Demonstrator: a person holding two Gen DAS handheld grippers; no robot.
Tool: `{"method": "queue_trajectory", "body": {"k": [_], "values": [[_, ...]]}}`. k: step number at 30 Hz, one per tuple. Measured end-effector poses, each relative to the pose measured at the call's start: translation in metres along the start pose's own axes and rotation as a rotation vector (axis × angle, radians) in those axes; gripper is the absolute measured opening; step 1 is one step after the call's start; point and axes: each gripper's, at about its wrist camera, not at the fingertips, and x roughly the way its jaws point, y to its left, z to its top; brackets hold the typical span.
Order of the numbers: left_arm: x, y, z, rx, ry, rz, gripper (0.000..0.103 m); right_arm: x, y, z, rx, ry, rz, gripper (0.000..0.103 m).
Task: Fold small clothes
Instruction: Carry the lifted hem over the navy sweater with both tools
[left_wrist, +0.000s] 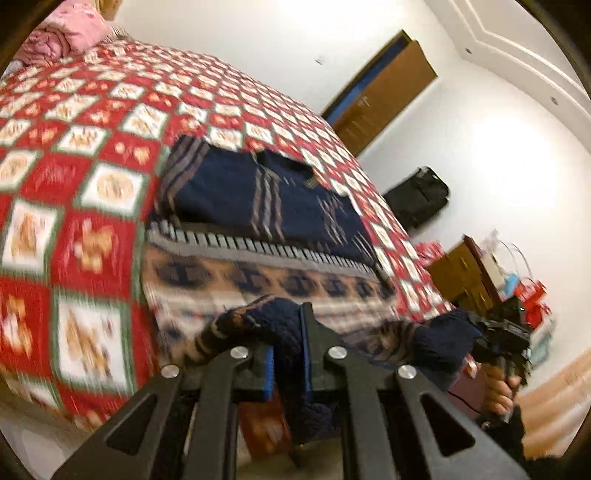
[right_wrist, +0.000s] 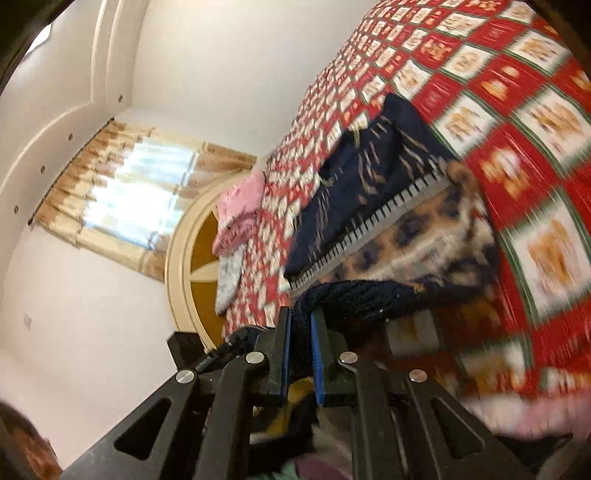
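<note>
One bed (left_wrist: 92, 122) fills most of both views, covered by a single red, white and green checked quilt (right_wrist: 524, 122) printed with small orange figures. On the quilt lies one knitted sweater (left_wrist: 236, 192), navy in its upper part with grey-brown stripes, then a grey-and-black toothed band, then a beige band with dark blue motifs; it lies roughly flat near the foot of the bed, with its lower edge lifted off the quilt towards the cameras. At the head of the bed sits one pile of pink fabric (right_wrist: 240, 210), with a pale grey piece just below it in the right wrist view.

Behind the bed, that view shows one window with one pair of beige curtains (right_wrist: 125, 192) and a rounded cream headboard (right_wrist: 192, 273). The left wrist view shows one brown door (left_wrist: 384, 96), one black bag (left_wrist: 417, 199) against the white wall, and one brown wooden cabinet (left_wrist: 461, 273) with cluttered items on top.

Two grippers are in use. The left gripper (left_wrist: 288, 347) has its blue-padded jaws clamped on a navy fold of the sweater's hem. The right gripper (right_wrist: 301, 339) has its jaws pressed together on another navy fold of the same hem. Motion blur smears the finer detail.
</note>
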Motion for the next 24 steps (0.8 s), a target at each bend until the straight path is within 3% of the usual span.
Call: {"method": "queue_trajectory", "body": {"k": [5, 7, 8, 10, 11, 15, 18, 20, 24], "values": [[0.044, 0.040, 0.062, -0.106, -0.004, 0.107, 0.016, 0.043, -0.021, 0.073, 0.069, -0.082, -0.060, 0.010], [0.055, 0.054, 0.075, -0.121, 0.023, 0.121, 0.017, 0.064, -0.040, 0.096, 0.082, -0.098, -0.155, 0.013], [0.059, 0.060, 0.080, -0.120, 0.043, 0.134, 0.021, 0.071, -0.045, 0.102, 0.073, -0.095, -0.198, 0.013], [0.060, 0.070, 0.090, -0.099, 0.054, 0.219, 0.040, 0.081, -0.055, 0.110, 0.068, -0.068, -0.252, 0.013], [0.057, 0.074, 0.093, -0.087, 0.042, 0.244, 0.053, 0.084, -0.062, 0.113, 0.088, -0.053, -0.237, 0.013], [0.029, 0.088, 0.095, -0.059, -0.044, 0.259, 0.055, 0.072, -0.068, 0.115, 0.098, -0.091, -0.142, 0.013], [0.026, 0.069, 0.086, 0.150, -0.060, 0.287, 0.057, 0.057, -0.050, 0.099, -0.042, -0.162, -0.178, 0.016], [0.034, 0.049, 0.068, 0.378, -0.054, 0.363, 0.060, 0.057, -0.033, 0.087, -0.176, -0.158, -0.247, 0.019], [0.054, 0.036, 0.045, 0.635, 0.006, 0.416, 0.060, 0.088, -0.008, 0.055, -0.433, 0.045, -0.426, 0.019]]}}
